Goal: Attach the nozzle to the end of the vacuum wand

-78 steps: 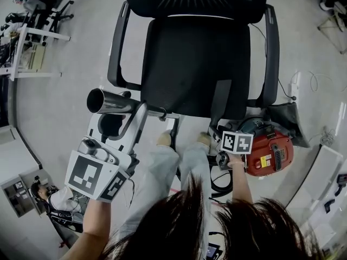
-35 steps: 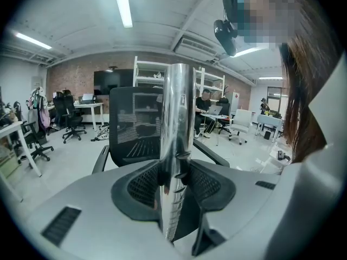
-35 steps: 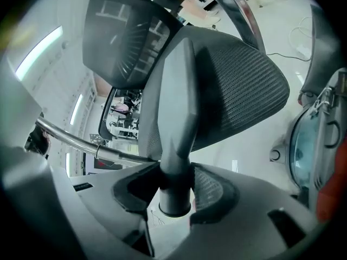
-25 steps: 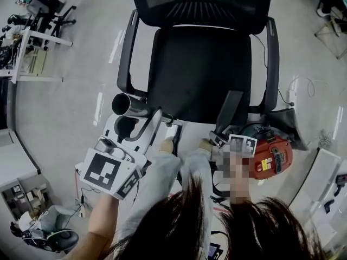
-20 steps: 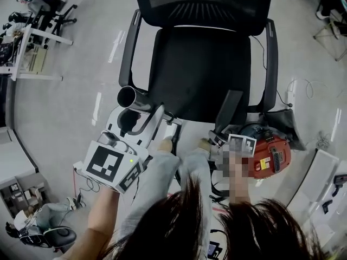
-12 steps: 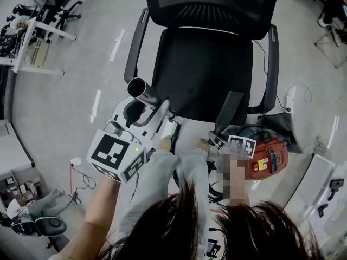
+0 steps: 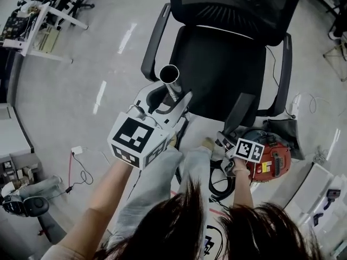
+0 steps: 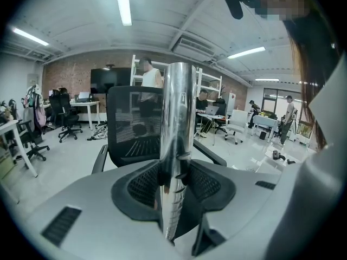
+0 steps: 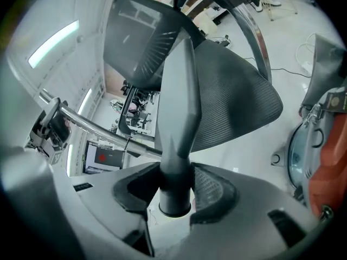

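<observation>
My left gripper is shut on the chrome vacuum wand, whose open round end points up toward the head camera. In the left gripper view the wand stands upright between the padded jaws. My right gripper is shut on the dark grey crevice nozzle, which slants up over the chair seat. In the right gripper view the nozzle is clamped at its round collar, and the wand crosses behind it at the left. Wand end and nozzle are apart.
A black office chair stands right in front, with armrests either side. The red vacuum body and its black hose sit on the floor at the right. Desks and chairs stand far left; a cable and plug lie on the floor.
The left gripper has swung the wand from lying sideways to pointing its open end upward, and moved right, nearer the nozzle. The right gripper with the nozzle has barely moved.
</observation>
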A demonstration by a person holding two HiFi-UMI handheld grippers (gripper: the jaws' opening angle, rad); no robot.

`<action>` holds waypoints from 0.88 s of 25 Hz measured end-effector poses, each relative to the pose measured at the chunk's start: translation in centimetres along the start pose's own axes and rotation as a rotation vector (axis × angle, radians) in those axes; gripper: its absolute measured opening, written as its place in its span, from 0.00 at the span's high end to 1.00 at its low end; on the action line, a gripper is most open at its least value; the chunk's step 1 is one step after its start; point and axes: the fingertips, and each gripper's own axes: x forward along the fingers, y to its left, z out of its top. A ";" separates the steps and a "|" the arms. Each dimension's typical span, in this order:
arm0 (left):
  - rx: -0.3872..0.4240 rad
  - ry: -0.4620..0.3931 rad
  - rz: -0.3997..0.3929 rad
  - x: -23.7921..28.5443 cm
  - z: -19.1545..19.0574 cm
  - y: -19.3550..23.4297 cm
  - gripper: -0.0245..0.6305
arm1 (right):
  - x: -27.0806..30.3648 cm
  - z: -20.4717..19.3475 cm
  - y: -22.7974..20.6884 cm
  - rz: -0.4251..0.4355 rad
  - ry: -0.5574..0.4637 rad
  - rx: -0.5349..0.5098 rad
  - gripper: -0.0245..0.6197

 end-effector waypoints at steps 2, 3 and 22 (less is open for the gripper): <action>0.001 -0.001 -0.001 -0.3 0.0 0.2 0.73 | 0.2 -0.3 0.6 0.003 -0.008 -0.004 0.69; 0.001 -0.001 0.000 -0.3 0.0 0.3 0.73 | 0.3 -0.5 0.9 0.005 -0.013 -0.006 0.69; -0.001 -0.005 -0.068 -1.7 0.2 1.3 0.73 | 1.4 -3.1 6.6 -0.021 -0.203 -0.019 0.69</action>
